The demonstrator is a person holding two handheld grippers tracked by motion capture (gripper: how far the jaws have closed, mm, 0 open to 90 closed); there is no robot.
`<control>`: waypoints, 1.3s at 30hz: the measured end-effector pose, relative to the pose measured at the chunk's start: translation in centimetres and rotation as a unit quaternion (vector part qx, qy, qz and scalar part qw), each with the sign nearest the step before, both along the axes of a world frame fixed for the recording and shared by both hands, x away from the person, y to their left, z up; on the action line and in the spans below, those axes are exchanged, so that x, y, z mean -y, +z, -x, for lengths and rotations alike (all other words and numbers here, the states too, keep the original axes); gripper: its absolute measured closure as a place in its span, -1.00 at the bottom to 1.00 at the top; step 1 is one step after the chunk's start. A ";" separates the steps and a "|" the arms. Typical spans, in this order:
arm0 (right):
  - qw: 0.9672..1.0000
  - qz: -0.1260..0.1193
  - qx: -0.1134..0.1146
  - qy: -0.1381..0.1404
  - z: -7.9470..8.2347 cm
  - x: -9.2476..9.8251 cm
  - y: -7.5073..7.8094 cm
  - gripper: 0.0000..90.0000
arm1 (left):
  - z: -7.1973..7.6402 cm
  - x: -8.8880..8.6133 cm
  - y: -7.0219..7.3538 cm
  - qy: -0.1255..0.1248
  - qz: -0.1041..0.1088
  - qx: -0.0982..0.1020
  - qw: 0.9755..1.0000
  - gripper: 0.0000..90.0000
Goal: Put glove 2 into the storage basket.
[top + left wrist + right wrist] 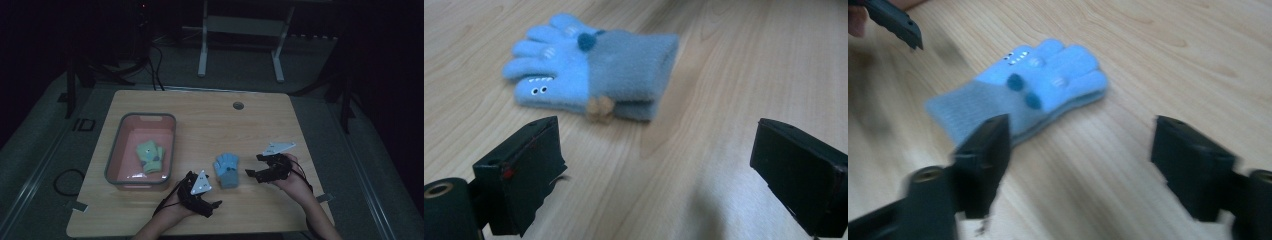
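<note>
A pair of blue gloves (pixel 227 170) lies flat on the bare wooden table (pixel 210 125), one glove stacked on the other, and everything else is placed from it. Their fingers point toward the table's far edge and their grey-blue cuffs toward the person. In the left gripper view the gloves (pixel 591 70) show small printed eyes, a dark pompom and a tan one at the near edge. In the right gripper view the gloves (pixel 1023 90) show two dark pompoms on top. The left gripper (pixel 216 204) sits just on the person's side of the gloves and a little to their left, its jaws spread wide with only bare tabletop between them; it holds nothing. The right gripper (pixel 252 167) sits close to the gloves on their right, pointing at them, its jaws also apart and empty, not touching the fabric. Well to the left of the gloves stands a grey-rimmed pink bin (pixel 116 150), and inside it lies a green pair of gloves (pixel 151 156).
</note>
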State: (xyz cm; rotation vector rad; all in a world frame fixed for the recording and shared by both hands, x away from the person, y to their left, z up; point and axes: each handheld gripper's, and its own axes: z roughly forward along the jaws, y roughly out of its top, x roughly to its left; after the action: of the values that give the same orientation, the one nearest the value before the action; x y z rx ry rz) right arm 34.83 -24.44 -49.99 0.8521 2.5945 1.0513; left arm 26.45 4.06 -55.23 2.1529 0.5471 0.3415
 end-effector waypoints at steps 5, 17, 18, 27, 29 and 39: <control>1.000 -0.003 0.002 -0.022 -1.1 -0.7 0.1 -0.09 | -0.7 0.8 0.7 -0.009 0.008 0.022 1.000 -0.69; 0.997 -0.026 -0.042 -0.051 -4.1 -3.0 -0.7 0.02 | -2.9 3.5 1.7 -0.061 -0.011 0.054 0.997 -0.49; 0.997 -0.028 -0.044 -0.050 -4.3 -3.3 -0.8 -0.02 | -3.0 3.8 1.7 -0.066 -0.014 0.054 0.996 -0.49; 0.997 -0.019 -0.062 -0.047 -5.3 -5.3 -3.2 -0.18 | -3.6 5.1 0.3 -0.088 -0.058 0.060 0.993 -0.17; 0.997 -0.011 -0.063 -0.044 -5.3 -5.6 -3.8 -0.25 | -3.6 5.1 -0.2 -0.091 -0.072 0.063 0.991 -0.10; 0.998 0.014 -0.048 -0.036 -4.8 -6.1 -4.8 -0.33 | -3.6 5.3 -0.8 -0.091 -0.093 0.065 0.989 0.11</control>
State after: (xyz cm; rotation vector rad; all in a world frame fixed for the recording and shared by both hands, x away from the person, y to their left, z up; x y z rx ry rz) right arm 39.65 -18.37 -54.81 1.0047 2.6276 0.9757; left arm 30.03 -1.26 -56.05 2.3198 0.2490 0.4432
